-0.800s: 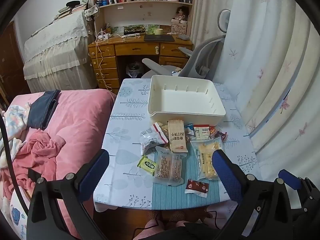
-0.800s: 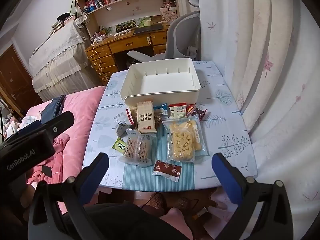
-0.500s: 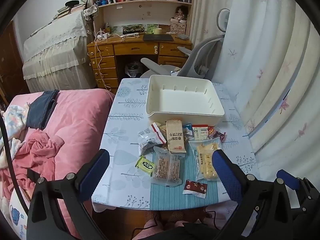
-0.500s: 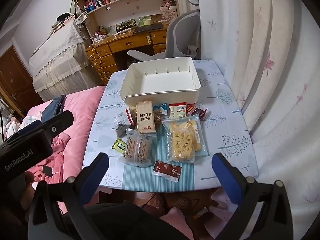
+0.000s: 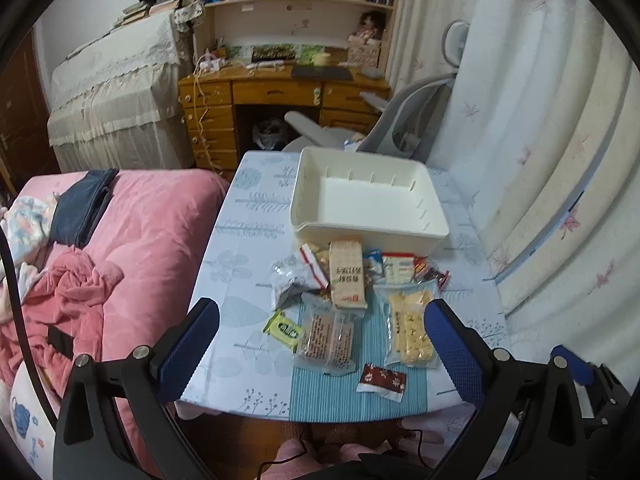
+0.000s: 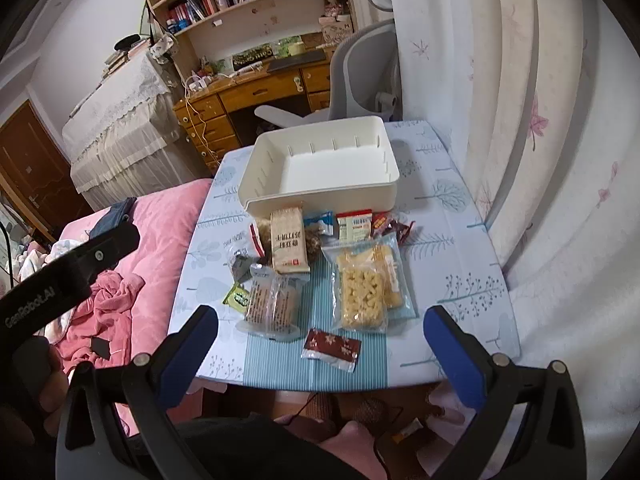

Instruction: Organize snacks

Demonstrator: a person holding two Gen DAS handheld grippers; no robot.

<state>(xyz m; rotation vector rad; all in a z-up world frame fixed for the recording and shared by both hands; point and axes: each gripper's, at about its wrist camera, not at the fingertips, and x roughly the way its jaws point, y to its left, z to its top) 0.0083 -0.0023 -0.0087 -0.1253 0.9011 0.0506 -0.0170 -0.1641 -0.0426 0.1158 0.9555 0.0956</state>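
An empty white bin (image 5: 400, 236) (image 6: 320, 194) stands at the far half of a small table (image 5: 240, 264) (image 6: 452, 248). Several snack packets lie in front of it: a tan cracker pack (image 5: 347, 274) (image 6: 287, 245), a clear bag of yellow pieces (image 5: 410, 330) (image 6: 364, 288), a clear twin pack of brown cakes (image 5: 327, 338) (image 6: 274, 306), a small green packet (image 5: 285, 328) (image 6: 238, 299) and a dark red sachet (image 5: 382, 381) (image 6: 332, 347). My left gripper (image 5: 322, 350) and right gripper (image 6: 320, 350) both hover open above the table's near edge, holding nothing.
A bed with a pink blanket (image 5: 132, 240) borders the table's left side. A curtain (image 5: 540, 140) hangs close on the right. A grey chair (image 6: 360, 76) and wooden desk (image 5: 280, 92) stand beyond the bin. The person's knees (image 6: 352, 440) show below the table edge.
The left wrist view has drifted slightly, so the table and snacks sit a little higher and further left in it. The right wrist view is almost unchanged. Both grippers stay open.
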